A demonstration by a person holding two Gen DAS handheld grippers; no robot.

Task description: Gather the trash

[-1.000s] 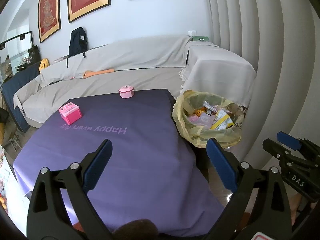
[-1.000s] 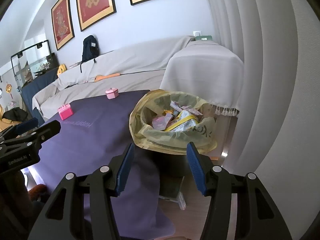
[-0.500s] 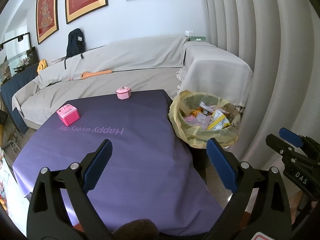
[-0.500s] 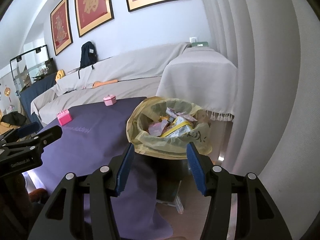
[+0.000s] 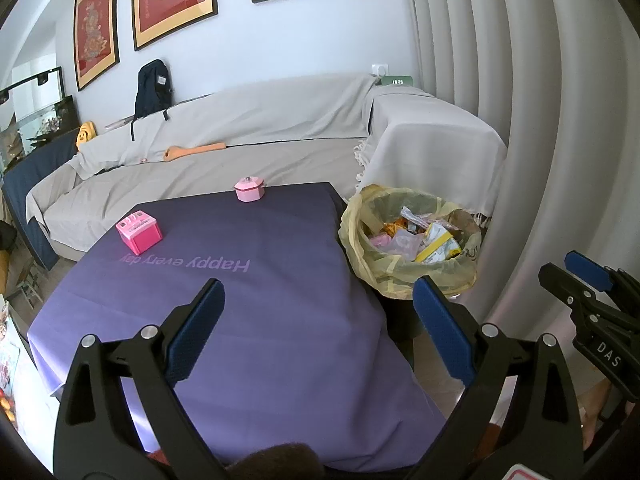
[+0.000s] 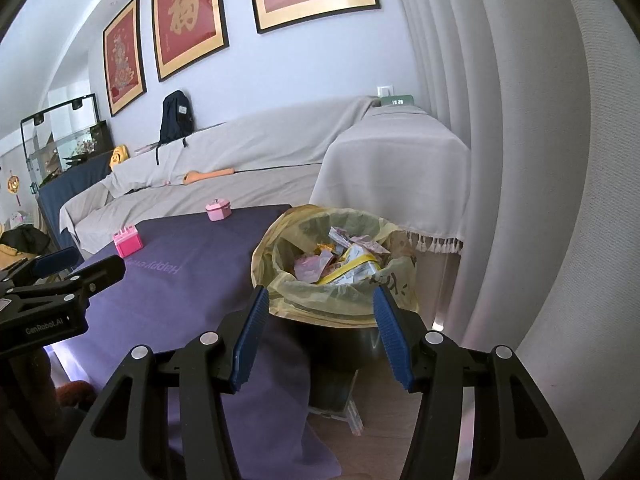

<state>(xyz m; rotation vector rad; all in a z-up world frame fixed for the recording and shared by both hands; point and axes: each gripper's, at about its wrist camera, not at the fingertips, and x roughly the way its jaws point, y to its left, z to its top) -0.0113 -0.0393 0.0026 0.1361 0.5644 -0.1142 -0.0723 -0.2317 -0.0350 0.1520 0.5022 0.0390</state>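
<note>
My right gripper (image 6: 318, 334) has tilted up slightly; its jaws gape, empty, like my left gripper's (image 5: 318, 324). The yellow-bagged bin of crumpled wrappers (image 6: 336, 268) stands against the purple-clothed table's (image 5: 256, 280) right edge.

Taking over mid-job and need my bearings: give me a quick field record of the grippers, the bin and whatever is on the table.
left gripper: open, nothing between its jaws, over the purple tablecloth
right gripper: open, empty, pointed toward the trash bin
bin: stands on the floor at the table's corner, lined with a yellow bag, holds wrappers
table items: pink square box and pink lidded pot, apart from each other
loose trash on table: none visible
behind: covered sofa
</note>
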